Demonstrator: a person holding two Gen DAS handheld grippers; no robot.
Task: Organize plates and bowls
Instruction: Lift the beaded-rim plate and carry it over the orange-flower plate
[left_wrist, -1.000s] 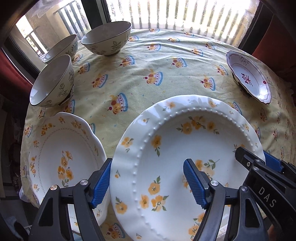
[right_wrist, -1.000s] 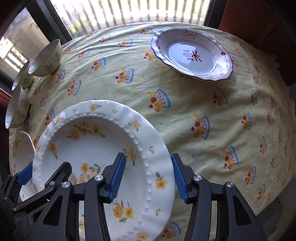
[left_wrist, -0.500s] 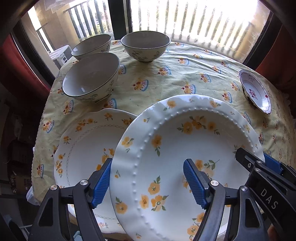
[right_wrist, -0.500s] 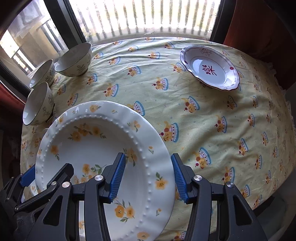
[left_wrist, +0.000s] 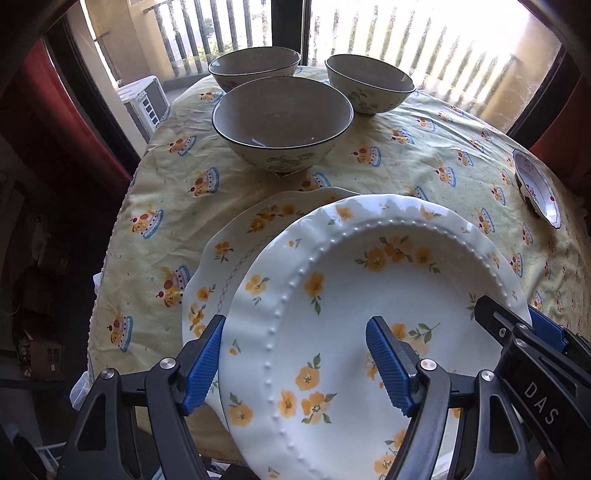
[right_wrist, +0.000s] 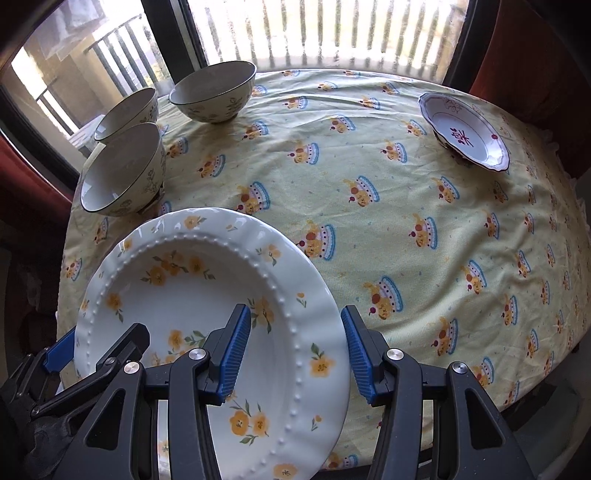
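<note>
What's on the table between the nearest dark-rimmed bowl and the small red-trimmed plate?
Only bare yellow tablecloth lies between the nearest dark-rimmed bowl and small red-trimmed plate; the right wrist view shows it.

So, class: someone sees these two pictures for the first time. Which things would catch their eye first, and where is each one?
First, the big white plate with yellow flowers, carried low in front between the left gripper and the right gripper, partly above a second flowered plate on the table. Next, three bowls grouped at the far left by the window, and a small red-patterned dish alone at the far right.
</note>
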